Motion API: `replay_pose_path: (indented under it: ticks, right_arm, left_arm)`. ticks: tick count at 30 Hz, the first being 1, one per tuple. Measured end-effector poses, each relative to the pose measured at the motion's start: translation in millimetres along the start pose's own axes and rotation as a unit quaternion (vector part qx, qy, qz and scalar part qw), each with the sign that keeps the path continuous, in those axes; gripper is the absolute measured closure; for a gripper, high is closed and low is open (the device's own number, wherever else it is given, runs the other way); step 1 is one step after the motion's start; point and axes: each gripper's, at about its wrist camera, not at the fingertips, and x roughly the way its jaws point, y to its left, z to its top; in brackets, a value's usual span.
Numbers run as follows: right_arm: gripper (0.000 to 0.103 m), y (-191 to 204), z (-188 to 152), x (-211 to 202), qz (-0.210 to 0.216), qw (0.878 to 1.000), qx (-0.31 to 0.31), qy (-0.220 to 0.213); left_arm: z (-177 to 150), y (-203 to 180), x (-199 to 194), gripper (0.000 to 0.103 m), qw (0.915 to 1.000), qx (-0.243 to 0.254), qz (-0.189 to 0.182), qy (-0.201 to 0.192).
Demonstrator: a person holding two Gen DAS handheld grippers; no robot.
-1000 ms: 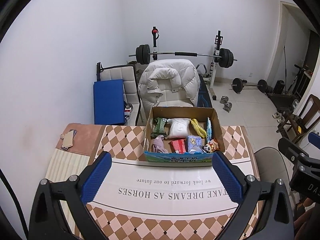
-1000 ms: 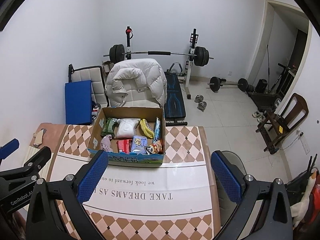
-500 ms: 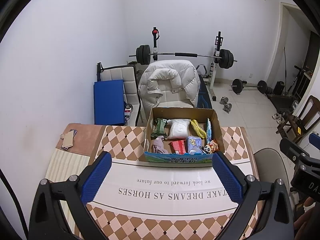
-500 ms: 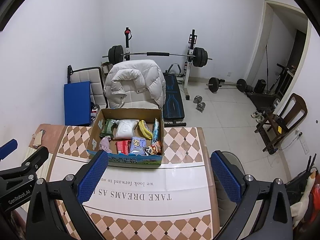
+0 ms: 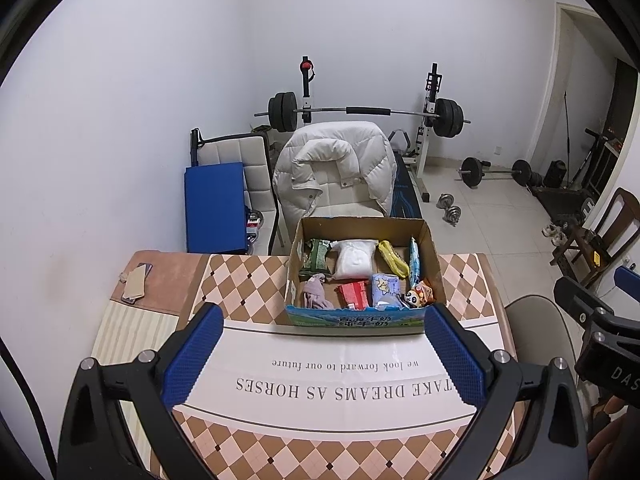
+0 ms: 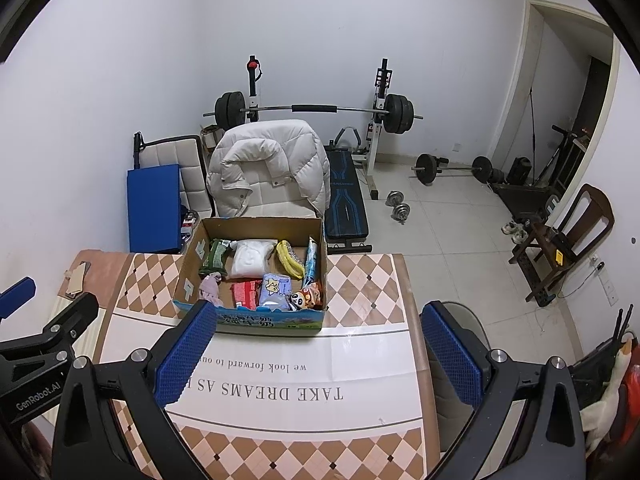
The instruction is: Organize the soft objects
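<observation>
An open cardboard box point(image 5: 434, 264) point(image 6: 188, 268) stands at the table's far edge. It holds soft items: a white pouch point(image 5: 354, 258) point(image 6: 251, 258), a green pack point(image 5: 316, 256), a yellow item point(image 5: 393, 258) point(image 6: 290, 264), a pink cloth point(image 5: 314, 294) point(image 6: 210, 286), a red pack point(image 5: 354, 294), a blue tissue pack point(image 5: 385, 288) point(image 6: 274, 288) and a panda toy point(image 5: 418, 296) point(image 6: 306, 298). My left gripper point(image 5: 320, 356) is open and empty, held above the table short of the box. My right gripper point(image 6: 316, 354) is open and empty, to the box's right.
The table point(image 5: 248, 284) has a checkered cloth with a white printed band. A small card and phone point(image 5: 134, 284) lie at its far left. A chair with a white jacket point(image 5: 336, 172) stands behind the box. Weights and a barbell rack point(image 5: 364, 112) stand beyond.
The right wrist view has shifted slightly, so the box sits a little further left and up. The left view is almost unchanged. Both grippers stay open.
</observation>
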Motion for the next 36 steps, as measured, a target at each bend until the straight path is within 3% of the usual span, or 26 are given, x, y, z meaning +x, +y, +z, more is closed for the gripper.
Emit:
replay_pose_path:
  ticks: [36]
  right_arm:
    - [0.0, -0.8, 4.2, -8.2, -0.004, 1.0, 0.006, -0.008]
  left_arm:
    - [3.1, -0.4, -11.8, 0.0, 0.9999, -0.003, 0.001, -0.014]
